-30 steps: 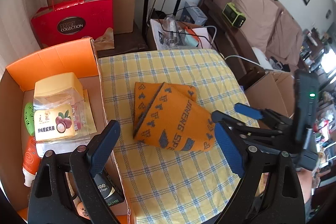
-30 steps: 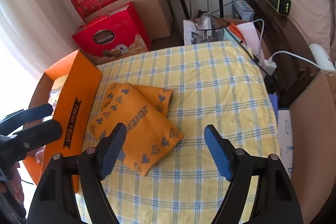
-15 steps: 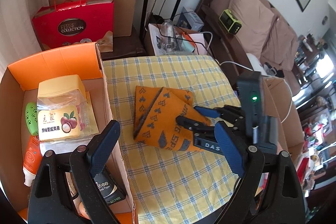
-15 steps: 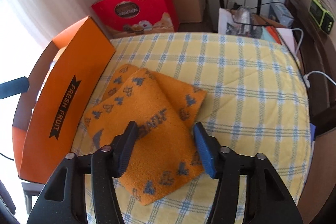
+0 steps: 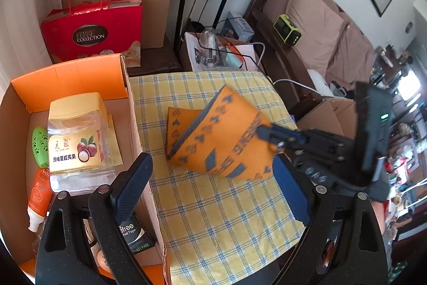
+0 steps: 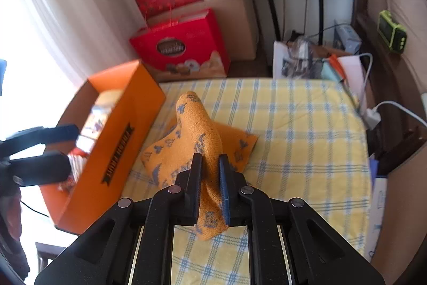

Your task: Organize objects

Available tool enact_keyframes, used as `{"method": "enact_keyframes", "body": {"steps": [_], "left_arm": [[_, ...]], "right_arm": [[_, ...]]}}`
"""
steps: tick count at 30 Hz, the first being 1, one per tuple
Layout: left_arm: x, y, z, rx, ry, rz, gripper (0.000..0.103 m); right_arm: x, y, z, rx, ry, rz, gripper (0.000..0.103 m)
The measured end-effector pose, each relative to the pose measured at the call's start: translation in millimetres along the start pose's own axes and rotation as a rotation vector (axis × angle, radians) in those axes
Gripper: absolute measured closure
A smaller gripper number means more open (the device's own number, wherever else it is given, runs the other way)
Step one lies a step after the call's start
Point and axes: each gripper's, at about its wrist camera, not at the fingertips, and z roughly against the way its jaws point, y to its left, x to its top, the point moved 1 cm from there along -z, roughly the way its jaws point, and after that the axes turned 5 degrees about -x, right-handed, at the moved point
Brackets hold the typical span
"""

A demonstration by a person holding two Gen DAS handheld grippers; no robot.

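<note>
From the left wrist view, the left gripper (image 5: pixel 213 188) is seen with its fingers (image 5: pixel 133 186) spread wide and nothing between them, held above the edge of a cardboard box (image 5: pixel 80 74) and the yellow checked cloth (image 5: pixel 221 218) that covers the surface. An orange scarf (image 5: pixel 213 140) with blue markings is seen on the cloth just beside the box, its right-hand part raised and blurred. That raised part is pinched by the right gripper (image 5: pixel 267 131), which reaches in from the right. Inside the box a clear jar (image 5: pixel 74 135) with a yellow lid, a green item (image 5: pixel 38 143) and an orange tube (image 5: pixel 38 194) are packed. A red gift bag (image 5: pixel 93 31) is seen behind the box. From the right wrist view, the right gripper (image 6: pixel 209 183) is seen with its fingers (image 6: pixel 196 178) closing on a fold of the scarf (image 6: pixel 198 130), which is drawn up into a ridge between them while its far part lies on the cloth (image 6: pixel 293 130). The box (image 6: pixel 117 140) stands just left of the scarf, and the left gripper (image 6: pixel 40 151) is seen at the left edge over the box.
</note>
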Motion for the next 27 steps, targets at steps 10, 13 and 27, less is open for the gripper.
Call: {"method": "enact_keyframes", "body": {"steps": [10, 13, 27], "left_arm": [[-13.5, -20.1, 14.5, -0.052, -0.007, -0.023, 0.013], [-19.3, -29.0, 16.2, -0.064, -0.004, -0.032, 0.013], [-83.9, -79.5, -22.0, -0.172, 0.051, -0.062, 0.013]], "right_arm": [[51.1, 15.4, 97.3, -0.077, -0.138, 0.003, 0.093], [60.1, 18.8, 117.6, -0.104, -0.151, 0.010, 0.093], [61.6, 24.4, 171.9, -0.146, -0.183, -0.028, 0.093]]}}
